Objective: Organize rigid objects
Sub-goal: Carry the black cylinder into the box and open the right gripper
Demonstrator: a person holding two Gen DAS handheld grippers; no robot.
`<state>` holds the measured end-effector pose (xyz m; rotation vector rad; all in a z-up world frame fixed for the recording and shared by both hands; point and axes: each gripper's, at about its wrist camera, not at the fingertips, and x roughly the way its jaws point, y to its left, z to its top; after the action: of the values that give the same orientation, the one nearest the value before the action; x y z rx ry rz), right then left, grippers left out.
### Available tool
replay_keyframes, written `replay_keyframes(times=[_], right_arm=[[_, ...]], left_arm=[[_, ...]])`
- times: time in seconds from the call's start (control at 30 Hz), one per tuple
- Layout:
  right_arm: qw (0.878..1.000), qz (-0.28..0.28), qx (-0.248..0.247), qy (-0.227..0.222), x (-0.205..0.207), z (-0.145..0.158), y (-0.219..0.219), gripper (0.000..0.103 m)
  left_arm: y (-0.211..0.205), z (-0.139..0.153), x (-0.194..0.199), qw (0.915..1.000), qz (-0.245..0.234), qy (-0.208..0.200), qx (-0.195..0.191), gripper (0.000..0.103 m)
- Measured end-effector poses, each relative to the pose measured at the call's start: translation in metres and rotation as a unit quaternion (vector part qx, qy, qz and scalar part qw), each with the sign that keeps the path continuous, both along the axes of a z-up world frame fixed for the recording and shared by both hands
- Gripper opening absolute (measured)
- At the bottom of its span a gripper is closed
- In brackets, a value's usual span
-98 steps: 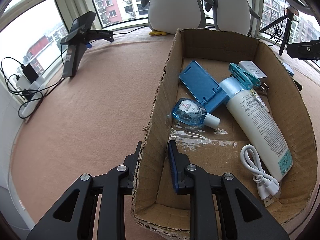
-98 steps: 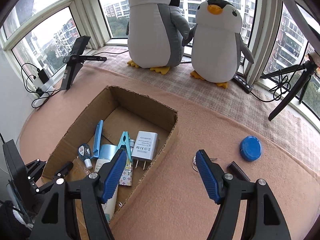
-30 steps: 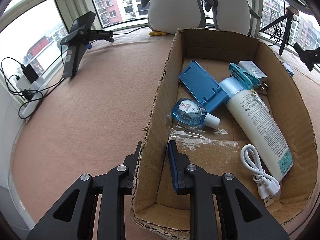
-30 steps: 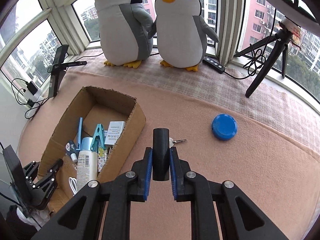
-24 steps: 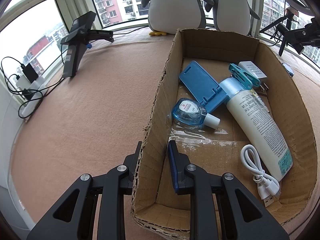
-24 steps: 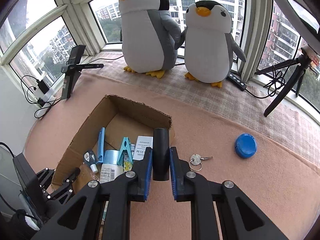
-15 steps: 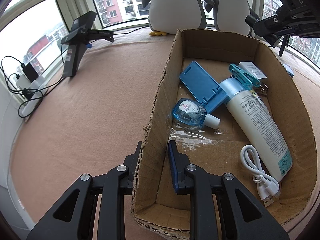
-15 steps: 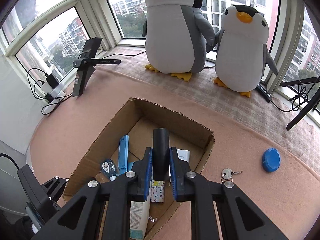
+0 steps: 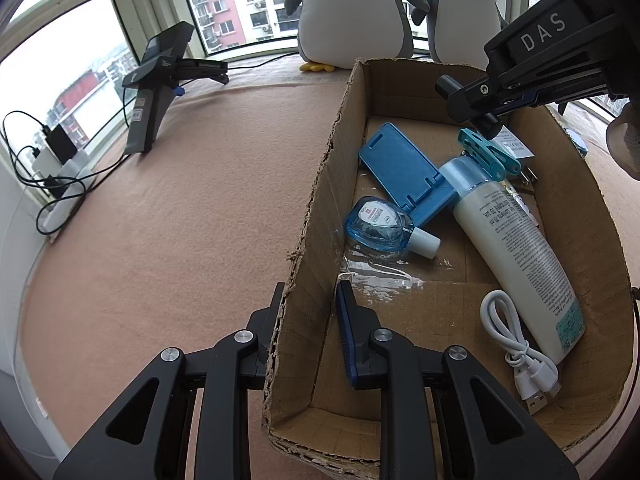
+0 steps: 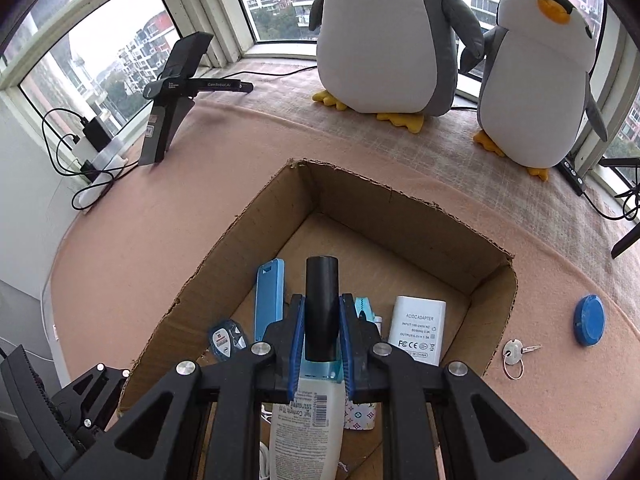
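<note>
1. The right gripper (image 10: 321, 334) hangs above the cardboard box (image 10: 404, 224), its jaws closed on a black cylinder (image 10: 321, 300) that stands up between the blue pads and pokes out past their tips.
2. The left gripper (image 9: 310, 332) has its jaws clamped on the box's near side wall, one finger outside the cardboard, the other inside.
3. Directly beneath the right jaws lies a white lotion tube (image 10: 308, 420), with a teal clip (image 10: 365, 307) just to their right and a white AC adapter (image 10: 418, 332) beyond that.
4. To the left of those jaws sit a blue phone stand (image 10: 270, 296) and a small blue bottle (image 10: 226, 338).
5. Ahead of the left jaws, inside the box, a white USB cable (image 9: 516, 344) lies coiled beside the tube.
6. Outside the box, right of the right jaws, a key (image 10: 516, 350) and a blue round lid (image 10: 589, 320) rest on the pink table (image 10: 168, 232).
7. Two plush penguins (image 10: 390, 32) stand by the window behind the box.
</note>
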<state>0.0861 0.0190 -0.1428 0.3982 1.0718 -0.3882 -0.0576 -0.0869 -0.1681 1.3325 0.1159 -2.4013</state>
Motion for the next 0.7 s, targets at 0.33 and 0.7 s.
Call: replay_keyframes(times=[0.33,0.7], right_arm=[[1.000,0.012,0.004,0.000,0.0050,-0.0010,0.0000,0.026],[1.000,0.009,-0.016,-0.008,0.0035,0.0069,-0.0015,0.067]], left_arm=[[-0.0001,-0.0001,0.0002,1.0000,0.001,0.000,-0.001,0.020],[-0.0004,-0.0002,0.0003,1.0000,0.002,0.000,-0.001,0.020]])
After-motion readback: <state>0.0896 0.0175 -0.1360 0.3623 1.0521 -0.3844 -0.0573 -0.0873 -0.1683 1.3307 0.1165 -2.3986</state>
